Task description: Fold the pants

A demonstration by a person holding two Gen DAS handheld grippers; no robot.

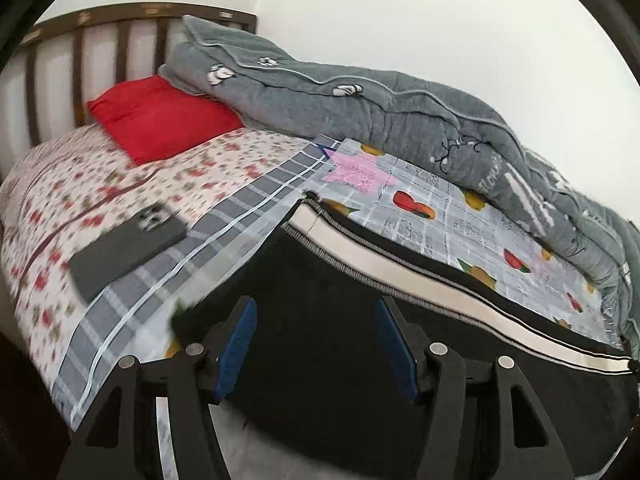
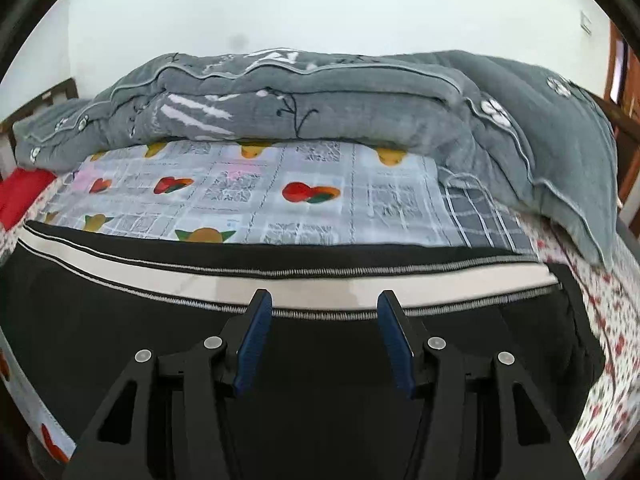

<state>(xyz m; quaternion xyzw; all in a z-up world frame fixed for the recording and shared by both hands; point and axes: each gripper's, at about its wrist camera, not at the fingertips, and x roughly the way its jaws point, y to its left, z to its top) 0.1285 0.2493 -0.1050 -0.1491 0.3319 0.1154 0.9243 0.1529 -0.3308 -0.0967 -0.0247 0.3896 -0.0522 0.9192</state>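
Observation:
Black pants (image 1: 320, 280) with a cream side stripe lie flat on a fruit-print sheet on the bed. In the left wrist view my left gripper (image 1: 316, 308) is open, its blue pads apart, hovering over the pants near their left end. In the right wrist view the pants (image 2: 120, 320) stretch across the frame, the cream stripe (image 2: 160, 276) running left to right. My right gripper (image 2: 325, 300) is open and empty, just above the black cloth near the stripe.
A rolled grey quilt (image 1: 360, 100) (image 2: 320, 100) lies along the far side by the wall. A red pillow (image 1: 160, 120) sits by the headboard (image 1: 100, 32). A dark phone (image 1: 124, 248) lies on the floral bedsheet (image 1: 60, 200) left of the pants.

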